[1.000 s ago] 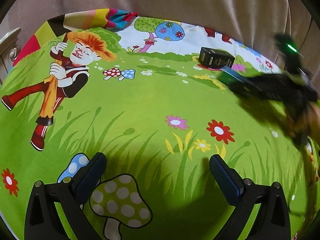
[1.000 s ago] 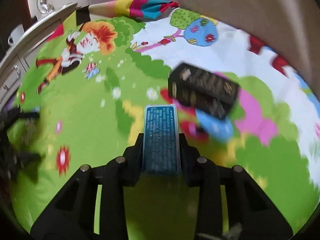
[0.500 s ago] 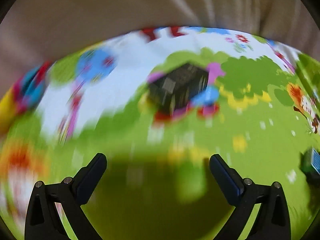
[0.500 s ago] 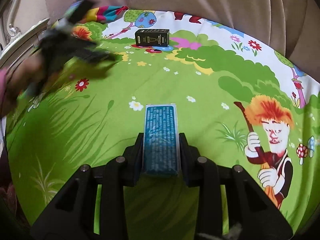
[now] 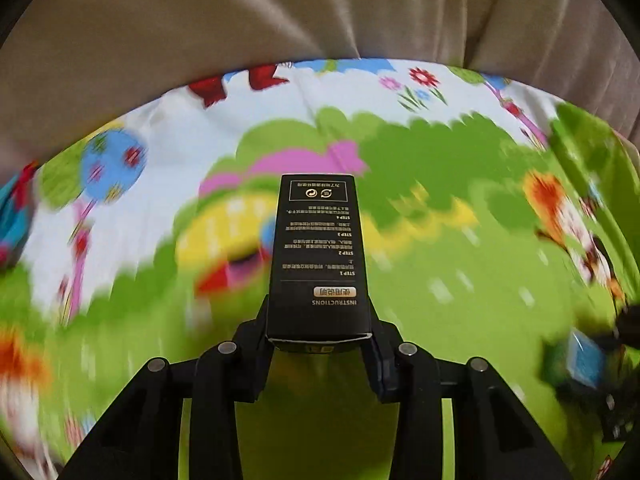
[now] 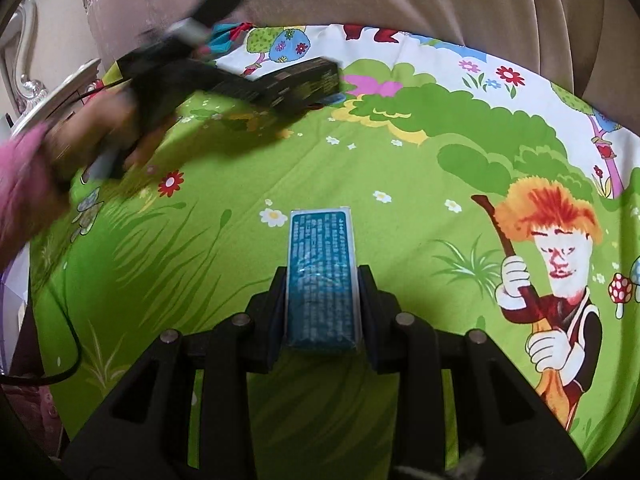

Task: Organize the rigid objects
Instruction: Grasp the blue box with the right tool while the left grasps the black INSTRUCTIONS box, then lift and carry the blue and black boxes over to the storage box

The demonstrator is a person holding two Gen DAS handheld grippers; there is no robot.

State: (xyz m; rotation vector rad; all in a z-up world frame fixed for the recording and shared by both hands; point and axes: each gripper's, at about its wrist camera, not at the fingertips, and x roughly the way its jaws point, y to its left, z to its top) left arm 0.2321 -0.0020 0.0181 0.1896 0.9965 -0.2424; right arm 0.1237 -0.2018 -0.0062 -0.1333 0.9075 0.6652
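A black box with an instructions panel (image 5: pixel 318 256) sits lengthwise between the fingers of my left gripper (image 5: pixel 319 320). Its jaws are closing and the pads press on the box's sides. The right wrist view shows that same black box (image 6: pixel 304 82) at the far left of the cartoon cloth (image 6: pixel 360 168), with a person's hand (image 6: pixel 80 140) on the left gripper's handle. My right gripper (image 6: pixel 322 284) is shut on a blue box with white print (image 6: pixel 322 276), held above the green middle of the cloth. The blue box (image 5: pixel 584 364) also shows blurred at the right edge of the left wrist view.
Beige curtain folds (image 5: pixel 280 12) hang behind the cloth's far edge. A silver furniture edge (image 6: pixel 28 80) stands at the far left, with a pink sleeve (image 6: pixel 20 184) in front of it. A dark cable (image 6: pixel 72 344) runs down the near left side.
My left gripper swung across to the black box and went from wide open to shut on it. My right gripper drew back from the black box with the blue box, then stayed still.
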